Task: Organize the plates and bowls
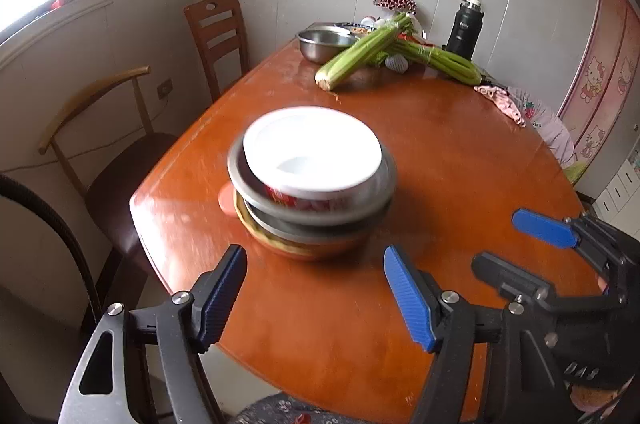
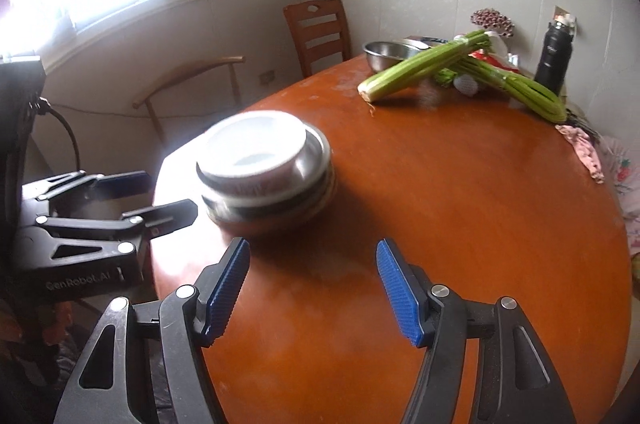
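A stack of dishes stands on the brown wooden table (image 1: 440, 159): a white bowl (image 1: 312, 147) with red print on top, metal bowls (image 1: 312, 212) under it, an orange-rimmed dish (image 1: 304, 248) at the bottom. The same white bowl (image 2: 256, 151) and stack show left of centre in the right wrist view. My left gripper (image 1: 316, 260) stands open just short of the stack, nothing between its blue pads. My right gripper (image 2: 312, 256) is open too, over bare table near the stack. The right gripper (image 1: 520, 236) also appears at the right of the left wrist view, the left gripper (image 2: 160, 195) at the left of the right wrist view.
At the table's far end lie celery stalks (image 1: 360, 55), a steel bowl (image 1: 324, 41), a black flask (image 1: 464, 27) and a pink cloth (image 1: 500, 99). Two chairs (image 1: 216, 35) stand at the left side, by the wall under a window.
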### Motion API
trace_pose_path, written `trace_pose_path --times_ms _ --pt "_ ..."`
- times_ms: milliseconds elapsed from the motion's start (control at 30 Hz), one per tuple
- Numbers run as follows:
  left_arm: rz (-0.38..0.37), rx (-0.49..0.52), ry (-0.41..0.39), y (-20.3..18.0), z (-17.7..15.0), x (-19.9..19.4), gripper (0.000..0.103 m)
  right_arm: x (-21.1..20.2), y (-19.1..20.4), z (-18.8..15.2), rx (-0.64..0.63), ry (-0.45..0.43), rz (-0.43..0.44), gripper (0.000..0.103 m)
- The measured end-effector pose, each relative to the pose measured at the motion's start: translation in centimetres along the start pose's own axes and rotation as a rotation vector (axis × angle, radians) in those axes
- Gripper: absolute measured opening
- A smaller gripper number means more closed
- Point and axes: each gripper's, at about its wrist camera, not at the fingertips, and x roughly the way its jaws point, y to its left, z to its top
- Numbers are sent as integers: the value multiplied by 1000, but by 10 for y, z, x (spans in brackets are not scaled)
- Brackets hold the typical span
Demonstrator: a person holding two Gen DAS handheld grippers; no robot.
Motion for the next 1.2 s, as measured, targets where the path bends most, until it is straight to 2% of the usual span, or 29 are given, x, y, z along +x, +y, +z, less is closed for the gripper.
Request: trace_pose_path --times_ms 133,333,1200 --pt "-31 10 24 -11 -22 2 73 -2 -2 -25 9 12 2 68" --pt "-29 36 42 -23 -40 2 73 -7 -9 -53 52 21 -20 68" --pt "-32 47 39 -12 -54 2 74 -17 14 -56 41 13 -61 68"
